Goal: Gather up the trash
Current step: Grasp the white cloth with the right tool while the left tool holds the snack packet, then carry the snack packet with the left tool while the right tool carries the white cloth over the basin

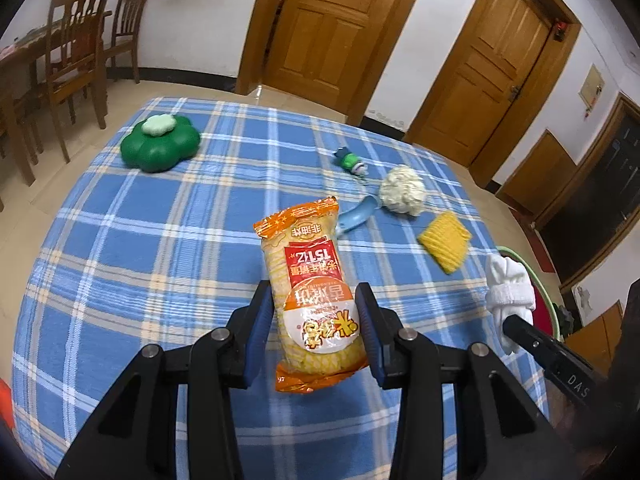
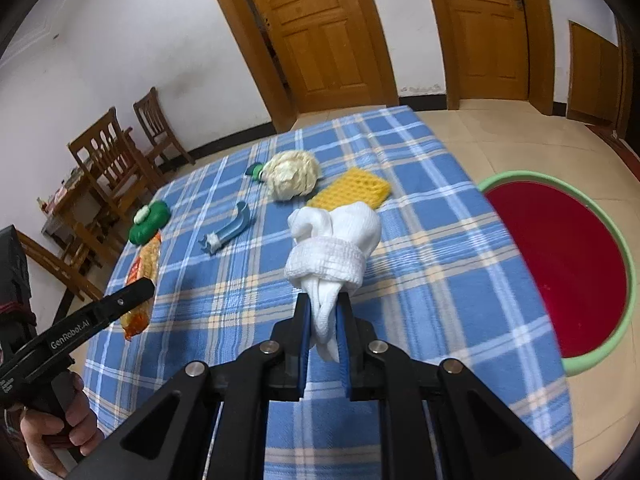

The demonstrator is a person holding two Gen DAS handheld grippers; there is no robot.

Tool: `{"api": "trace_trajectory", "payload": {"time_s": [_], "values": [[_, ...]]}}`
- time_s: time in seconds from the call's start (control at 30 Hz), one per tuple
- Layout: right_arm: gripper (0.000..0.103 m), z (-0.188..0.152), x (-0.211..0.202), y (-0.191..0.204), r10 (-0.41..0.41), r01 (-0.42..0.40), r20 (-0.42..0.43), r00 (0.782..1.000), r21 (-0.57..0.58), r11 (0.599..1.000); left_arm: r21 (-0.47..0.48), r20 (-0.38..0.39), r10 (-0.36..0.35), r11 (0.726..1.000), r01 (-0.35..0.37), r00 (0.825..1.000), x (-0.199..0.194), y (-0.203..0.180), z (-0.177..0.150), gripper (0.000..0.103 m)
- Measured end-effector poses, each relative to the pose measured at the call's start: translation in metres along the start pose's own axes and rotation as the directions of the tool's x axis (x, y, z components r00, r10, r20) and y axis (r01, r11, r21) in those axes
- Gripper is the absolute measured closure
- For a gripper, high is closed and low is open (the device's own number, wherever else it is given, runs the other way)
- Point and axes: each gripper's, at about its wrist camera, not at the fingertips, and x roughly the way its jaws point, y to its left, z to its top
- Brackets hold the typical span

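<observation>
Only our right view shows the basin point(image 2: 592, 280); right gripper point(image 2: 323, 320) pinches the socks point(image 2: 332, 240), left gripper point(image 1: 316, 324) clasps the snack pack point(image 1: 312, 276).

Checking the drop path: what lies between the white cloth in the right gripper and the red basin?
Only bare blue plaid tablecloth up to the table edge. The right wrist view shows nothing between the white cloth and the red basin.
</observation>
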Motion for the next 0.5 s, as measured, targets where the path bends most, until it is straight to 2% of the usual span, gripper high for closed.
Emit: {"api": "trace_trajectory", "payload": {"time_s": [0.5], "values": [[0.089, 0.002, -0.055, -0.040, -0.033, 0.024, 0.118, 0.993, 0.079, 0.997, 0.095, -0.021, -0.095, 0.991, 0.096, 0.995, -0.007, -0.051, 0.005, 0.060]]}}
